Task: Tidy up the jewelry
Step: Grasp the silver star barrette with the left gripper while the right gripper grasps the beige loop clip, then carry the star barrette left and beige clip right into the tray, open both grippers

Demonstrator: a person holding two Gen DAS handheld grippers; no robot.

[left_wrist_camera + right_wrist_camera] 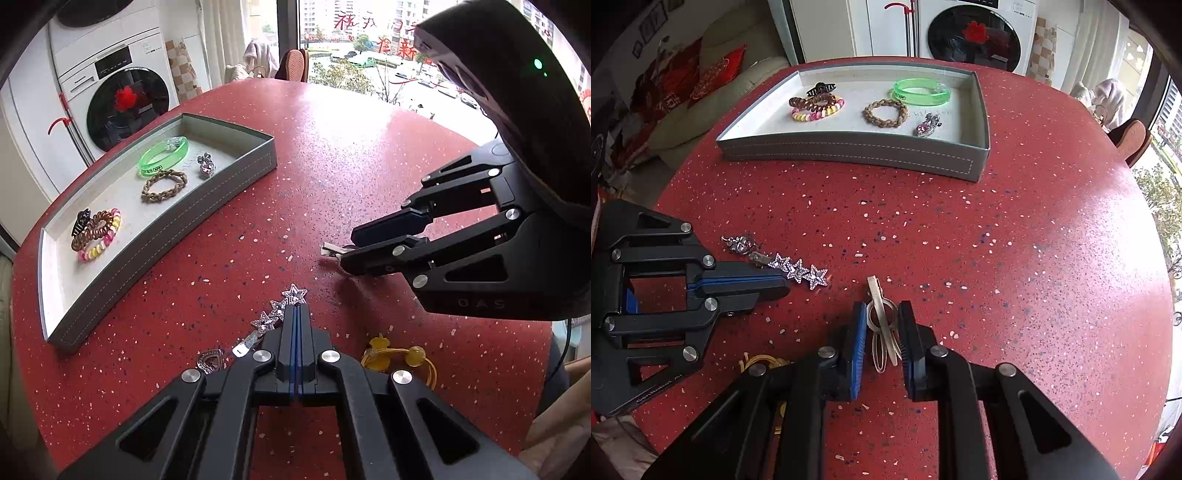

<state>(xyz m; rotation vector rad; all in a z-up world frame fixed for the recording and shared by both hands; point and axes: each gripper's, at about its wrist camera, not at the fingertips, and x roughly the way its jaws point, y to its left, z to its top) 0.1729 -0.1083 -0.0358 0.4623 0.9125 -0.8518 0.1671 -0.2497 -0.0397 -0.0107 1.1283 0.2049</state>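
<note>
My left gripper (296,308) is shut, its blue pads pressed together. A silver clip with three stars (277,309) lies on the red table against its left finger. I cannot see whether an edge of the clip is pinched. In the right wrist view the star clip (798,271) runs along the far side of the left gripper (785,288). My right gripper (882,306) is shut on a plain silver hair clip (881,321), whose tip pokes out ahead of the fingers. A grey tray (849,151) holds a green bangle (921,92), a braided bracelet (885,113) and hair ties (816,107).
A yellow beaded hair tie (399,360) lies right of my left gripper. A heart-shaped ornament (210,362) sits at the star clip's near end. The tray (236,177) also holds a pink brooch (205,170). A washing machine (122,96) stands beyond the round table's edge.
</note>
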